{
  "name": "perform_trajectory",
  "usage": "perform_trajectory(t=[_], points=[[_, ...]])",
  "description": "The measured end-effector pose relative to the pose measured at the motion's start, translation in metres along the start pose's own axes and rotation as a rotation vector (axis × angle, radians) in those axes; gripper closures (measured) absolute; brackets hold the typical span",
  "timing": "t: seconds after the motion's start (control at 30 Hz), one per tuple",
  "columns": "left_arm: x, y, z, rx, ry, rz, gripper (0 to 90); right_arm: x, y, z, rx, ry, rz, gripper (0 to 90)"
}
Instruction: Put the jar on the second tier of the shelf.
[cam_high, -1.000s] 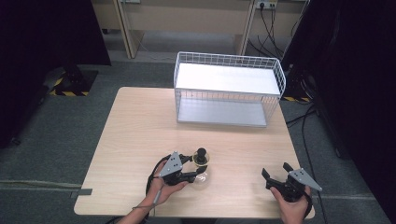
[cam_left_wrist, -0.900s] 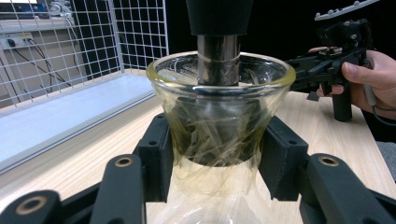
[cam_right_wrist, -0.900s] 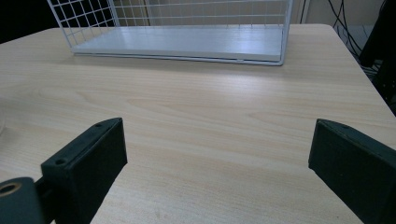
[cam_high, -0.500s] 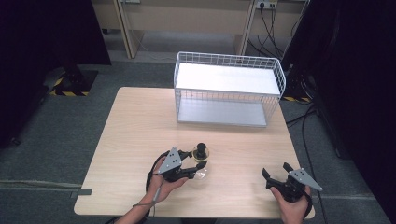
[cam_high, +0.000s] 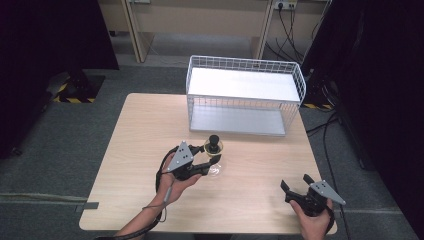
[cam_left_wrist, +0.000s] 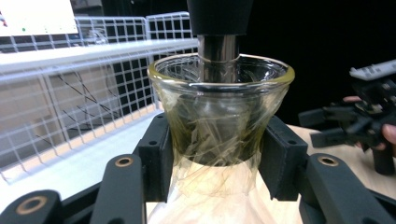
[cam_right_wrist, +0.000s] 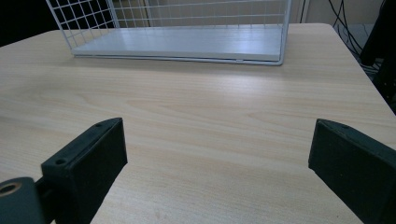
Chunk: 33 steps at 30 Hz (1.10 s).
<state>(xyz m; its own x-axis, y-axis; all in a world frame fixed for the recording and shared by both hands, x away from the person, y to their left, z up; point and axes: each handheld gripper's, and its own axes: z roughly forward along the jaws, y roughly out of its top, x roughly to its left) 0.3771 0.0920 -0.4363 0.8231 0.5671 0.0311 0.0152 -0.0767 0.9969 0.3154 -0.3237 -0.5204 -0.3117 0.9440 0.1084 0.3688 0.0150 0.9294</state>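
Left gripper (cam_left_wrist: 212, 172) clamps clear yellow-tinted glass bottle (cam_left_wrist: 219, 121) with black stopper (cam_left_wrist: 219, 16); right gripper (cam_right_wrist: 219, 177) released

We can read no words, labels, brands or numbers anywhere. The one sign we can make out is the yellow-and-black warning striping (cam_high: 70, 93) on the floor to the left of the table (cam_high: 150, 130), and it carries no lettering.
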Motion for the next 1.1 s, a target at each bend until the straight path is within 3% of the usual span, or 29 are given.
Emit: perform_trajectory(t=[0.27,0.77,1.1], points=[[0.010,0.020,0.005,-0.011,0.050,0.009,51.2,0.000,0.000,0.000,-0.002,0.000,0.002,4.5],[0.028,0.046,0.014,-0.039,0.151,0.017,51.2,-0.001,0.000,0.000,-0.005,0.001,0.006,4.5],[0.036,0.060,0.019,-0.052,0.196,0.020,51.2,-0.001,0.000,0.000,-0.005,0.000,0.010,4.5]])
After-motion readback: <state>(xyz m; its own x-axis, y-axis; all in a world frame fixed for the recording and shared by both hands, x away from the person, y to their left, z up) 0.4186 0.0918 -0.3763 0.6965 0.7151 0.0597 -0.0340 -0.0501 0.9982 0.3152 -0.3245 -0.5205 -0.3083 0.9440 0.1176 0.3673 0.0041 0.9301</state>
